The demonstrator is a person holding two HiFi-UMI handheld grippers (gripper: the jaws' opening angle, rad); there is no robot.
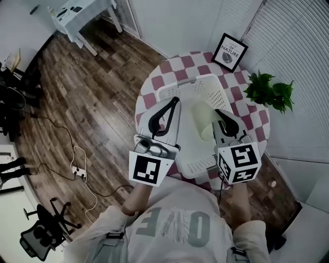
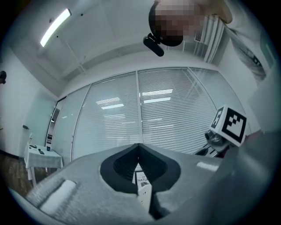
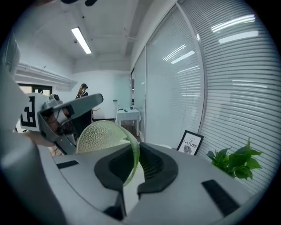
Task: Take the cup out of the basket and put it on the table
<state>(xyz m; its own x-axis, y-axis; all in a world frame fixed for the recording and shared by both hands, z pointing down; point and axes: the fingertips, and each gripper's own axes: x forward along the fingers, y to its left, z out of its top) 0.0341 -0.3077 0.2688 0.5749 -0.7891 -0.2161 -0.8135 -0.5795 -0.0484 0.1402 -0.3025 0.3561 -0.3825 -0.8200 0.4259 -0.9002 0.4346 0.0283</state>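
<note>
A pale green, dimpled cup hangs above the white basket, which stands on the round checkered table. My right gripper is shut on the cup's wall; in the right gripper view the cup leans left of my right gripper, with its rim pinched between the dark pads. My left gripper hovers over the basket's left rim with nothing in it. In the left gripper view my left gripper has its tips touching, pointing at the window blinds.
A framed "Nature" picture and a green plant stand at the table's far side. On the wooden floor to the left lie a cable with a power strip; a white desk and a black chair stand further off.
</note>
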